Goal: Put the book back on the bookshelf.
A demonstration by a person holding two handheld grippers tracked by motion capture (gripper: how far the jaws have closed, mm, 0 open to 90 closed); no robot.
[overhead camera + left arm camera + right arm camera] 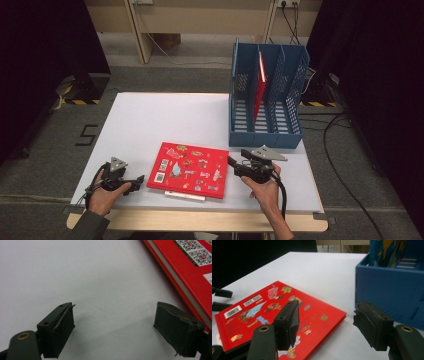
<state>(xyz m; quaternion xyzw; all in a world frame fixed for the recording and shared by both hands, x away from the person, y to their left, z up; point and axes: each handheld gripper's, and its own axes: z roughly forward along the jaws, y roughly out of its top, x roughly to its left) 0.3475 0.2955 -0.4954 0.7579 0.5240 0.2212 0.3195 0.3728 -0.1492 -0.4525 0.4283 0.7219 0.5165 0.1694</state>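
A red book (190, 170) with small coloured pictures on its cover lies flat near the front of the white table (150, 120). Another thin white item pokes out under its front edge. My left gripper (134, 181) rests just left of the book, open, nothing between its jaws; the book's spine edge (185, 277) runs past its right pad (178, 332). My right gripper (233, 162) is at the book's right edge (287, 315), open and empty, with the left pad (287, 323) over the cover. A second red book (260, 87) stands upright in the blue file rack (267, 135).
The blue rack stands at the table's back right corner, close to my right gripper (325, 325); its front wall (387, 292) is right ahead. A cable (345, 165) trails over the floor on the right. The table's left and back areas are bare white surface.
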